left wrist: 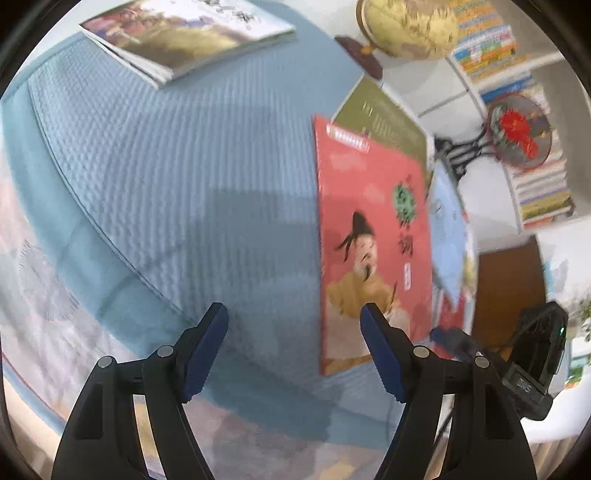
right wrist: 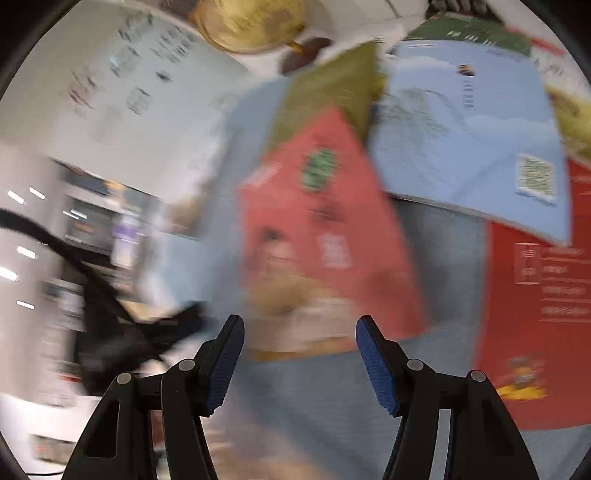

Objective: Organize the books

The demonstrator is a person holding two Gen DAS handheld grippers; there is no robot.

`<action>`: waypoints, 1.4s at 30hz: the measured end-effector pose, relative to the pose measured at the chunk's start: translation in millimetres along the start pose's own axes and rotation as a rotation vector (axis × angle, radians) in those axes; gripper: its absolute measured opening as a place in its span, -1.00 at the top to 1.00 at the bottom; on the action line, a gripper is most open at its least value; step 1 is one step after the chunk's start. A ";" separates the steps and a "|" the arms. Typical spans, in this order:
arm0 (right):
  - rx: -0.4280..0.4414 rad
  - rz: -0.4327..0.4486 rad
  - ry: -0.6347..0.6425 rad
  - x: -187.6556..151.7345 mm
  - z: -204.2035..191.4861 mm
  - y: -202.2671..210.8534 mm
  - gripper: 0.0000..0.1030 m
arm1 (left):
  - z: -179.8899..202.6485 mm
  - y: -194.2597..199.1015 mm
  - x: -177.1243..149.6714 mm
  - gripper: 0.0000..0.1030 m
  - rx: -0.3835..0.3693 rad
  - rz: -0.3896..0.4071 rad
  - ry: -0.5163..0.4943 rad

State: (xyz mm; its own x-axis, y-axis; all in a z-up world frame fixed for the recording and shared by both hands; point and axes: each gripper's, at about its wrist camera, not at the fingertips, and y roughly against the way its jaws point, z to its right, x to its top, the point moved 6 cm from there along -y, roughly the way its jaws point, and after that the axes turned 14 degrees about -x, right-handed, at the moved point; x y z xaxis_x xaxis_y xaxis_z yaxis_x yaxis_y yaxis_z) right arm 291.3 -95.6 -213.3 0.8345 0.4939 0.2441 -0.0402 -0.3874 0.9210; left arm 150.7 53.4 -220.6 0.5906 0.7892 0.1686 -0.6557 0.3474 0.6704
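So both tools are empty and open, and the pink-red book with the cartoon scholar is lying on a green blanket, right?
Nearly. The blanket is light blue, not green, as the left wrist view shows. The rest holds: the pink-red book lies on it, and the left tool and right tool are both open and empty.

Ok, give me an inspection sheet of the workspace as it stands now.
Surface: blue quilted bedspread.
Job's things: pink book overlapping an olive book; light blue book lying over a red book; one more picture book lying apart.
Clutter: nothing seen on the bedspread.
Grippers: left gripper open, empty; right gripper open, empty.
Cables: black cable, blurred.
Surroundings: globe, shelved books, round fan.
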 end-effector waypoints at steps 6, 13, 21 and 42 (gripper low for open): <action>-0.167 0.108 0.019 21.0 8.3 -10.3 -0.19 | 28.6 -31.2 -0.5 -0.39 0.060 -0.001 -0.105; -0.155 0.078 0.044 20.0 -7.6 -30.7 -0.28 | 34.9 -38.3 -5.4 -0.39 0.091 -0.011 -0.165; -0.056 0.086 0.067 -36.1 -24.0 -18.4 -0.22 | 32.9 -36.2 -11.0 -0.39 0.104 -0.011 -0.192; 0.033 0.178 -0.008 -42.6 4.6 -12.3 0.03 | 50.1 -25.7 -10.6 0.11 -0.220 -0.012 -0.006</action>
State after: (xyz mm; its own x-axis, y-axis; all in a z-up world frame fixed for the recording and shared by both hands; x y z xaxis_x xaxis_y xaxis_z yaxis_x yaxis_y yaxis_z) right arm 258.8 -115.5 -236.4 0.8201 0.4088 0.4003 -0.1702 -0.4936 0.8529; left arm 184.8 10.8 -203.5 0.6014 0.7815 0.1659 -0.7349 0.4596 0.4988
